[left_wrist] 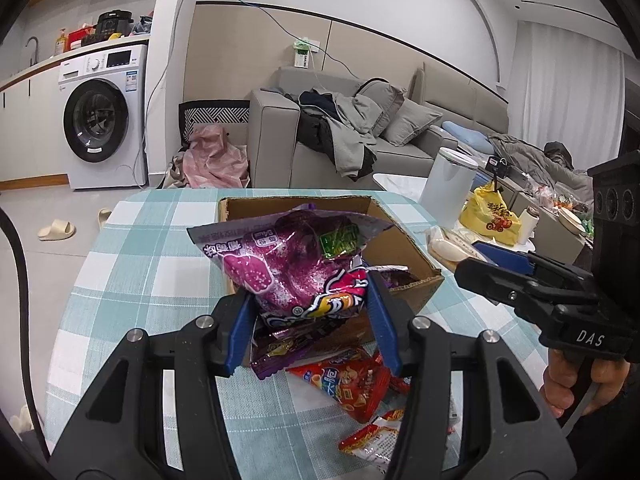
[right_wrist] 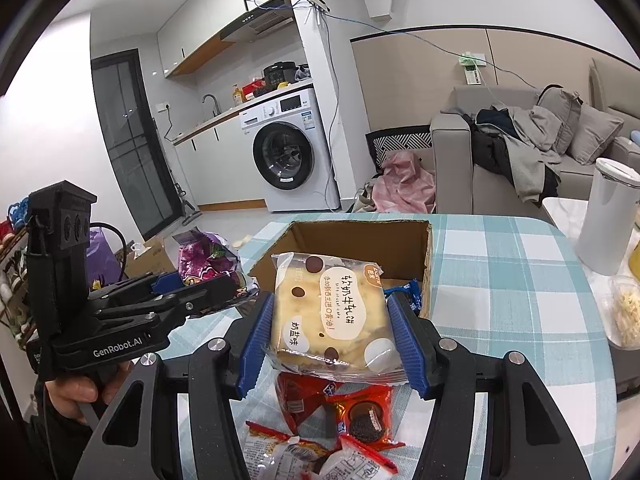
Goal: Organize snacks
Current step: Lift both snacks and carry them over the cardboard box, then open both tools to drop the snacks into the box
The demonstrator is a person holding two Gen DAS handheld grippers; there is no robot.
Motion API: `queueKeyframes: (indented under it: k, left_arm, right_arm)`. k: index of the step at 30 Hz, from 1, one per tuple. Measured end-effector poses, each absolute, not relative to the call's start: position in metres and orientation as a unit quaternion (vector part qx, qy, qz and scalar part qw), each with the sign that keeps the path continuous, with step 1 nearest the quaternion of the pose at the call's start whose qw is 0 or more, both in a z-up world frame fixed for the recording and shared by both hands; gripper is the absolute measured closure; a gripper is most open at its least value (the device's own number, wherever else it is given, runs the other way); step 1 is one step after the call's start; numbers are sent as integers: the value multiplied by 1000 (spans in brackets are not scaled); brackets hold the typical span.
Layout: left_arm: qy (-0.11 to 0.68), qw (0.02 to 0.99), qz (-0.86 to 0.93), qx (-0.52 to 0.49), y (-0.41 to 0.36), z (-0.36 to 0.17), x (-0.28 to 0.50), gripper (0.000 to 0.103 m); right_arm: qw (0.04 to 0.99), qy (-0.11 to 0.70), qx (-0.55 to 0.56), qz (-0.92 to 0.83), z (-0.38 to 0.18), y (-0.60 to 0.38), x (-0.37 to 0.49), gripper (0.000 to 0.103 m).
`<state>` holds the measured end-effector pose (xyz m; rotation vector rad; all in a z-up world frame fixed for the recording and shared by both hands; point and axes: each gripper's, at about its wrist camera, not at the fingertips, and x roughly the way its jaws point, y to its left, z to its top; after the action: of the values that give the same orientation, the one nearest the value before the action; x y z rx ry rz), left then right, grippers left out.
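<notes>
Cardboard box (right_wrist: pixel 360 240) on table (right_wrist: pixel 520 280); loose snack packets (right_wrist: pixel 340 420) before it; water jug (right_wrist: pixel 604 220) right; washing machine (right_wrist: pixel 288 148) behind

Checked table (left_wrist: pixel 132 272) bears cardboard box (left_wrist: pixel 416 256), snack packets (left_wrist: pixel 352 384).

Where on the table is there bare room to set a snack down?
Bare checked tablecloth lies between the cardboard box and the white canister, and left of the box. Crowded: loose snack packets in front of the box.
</notes>
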<state>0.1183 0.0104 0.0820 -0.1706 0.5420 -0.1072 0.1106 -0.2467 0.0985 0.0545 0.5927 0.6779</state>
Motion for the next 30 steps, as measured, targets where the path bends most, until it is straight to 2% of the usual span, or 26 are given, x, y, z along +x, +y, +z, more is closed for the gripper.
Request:
queueKeyframes:
  k: [30]
  left_arm:
    - [302, 950, -22, -78, 10, 48, 207, 54]
  right_arm:
    - [883, 341, 80, 313, 74, -229, 184, 45]
